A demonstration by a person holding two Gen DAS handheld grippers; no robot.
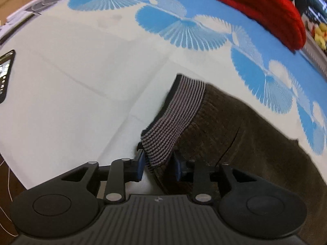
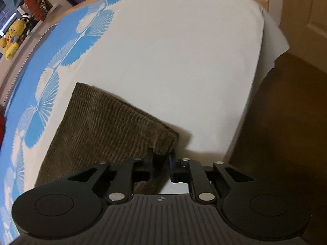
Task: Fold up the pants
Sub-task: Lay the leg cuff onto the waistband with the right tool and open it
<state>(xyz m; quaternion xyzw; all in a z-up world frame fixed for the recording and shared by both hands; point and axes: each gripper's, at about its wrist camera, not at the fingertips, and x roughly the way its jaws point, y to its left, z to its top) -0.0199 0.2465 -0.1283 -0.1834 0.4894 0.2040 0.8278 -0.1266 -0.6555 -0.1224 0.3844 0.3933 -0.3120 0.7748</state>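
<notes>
Surface: bed sheet (image 1: 81, 81), white with a blue fan-leaf print along one side; sheet also seen from the right wrist (image 2: 173, 61).
Pants: brown corduroy pants (image 1: 245, 143) lay on the sheet, spread across the white part next to the blue print; same garment in the right view (image 2: 98, 126).
Waistband: grey-and-black striped waistband (image 1: 173, 118) lifted off the sheet at its near corner.
Left gripper (image 1: 158, 166): jaws narrow, blue pads on either side of the waistband corner; cloth sat between them, whether the pads pressed it could not be told.
Right gripper (image 2: 161, 163): jaws narrow, a folded corner of the corduroy between them; grip could not be confirmed, the frame was blurred there.
Red item: red knitted cloth (image 1: 265, 10) at the far edge of the bed, well apart from the pants.
Phone (image 1: 6, 73): dark, on the sheet at left edge.
Toy: yellow plush toy (image 2: 12, 36) on a shelf beyond the bed.
Floor (image 2: 286, 122): brown, beside the bed.
</notes>
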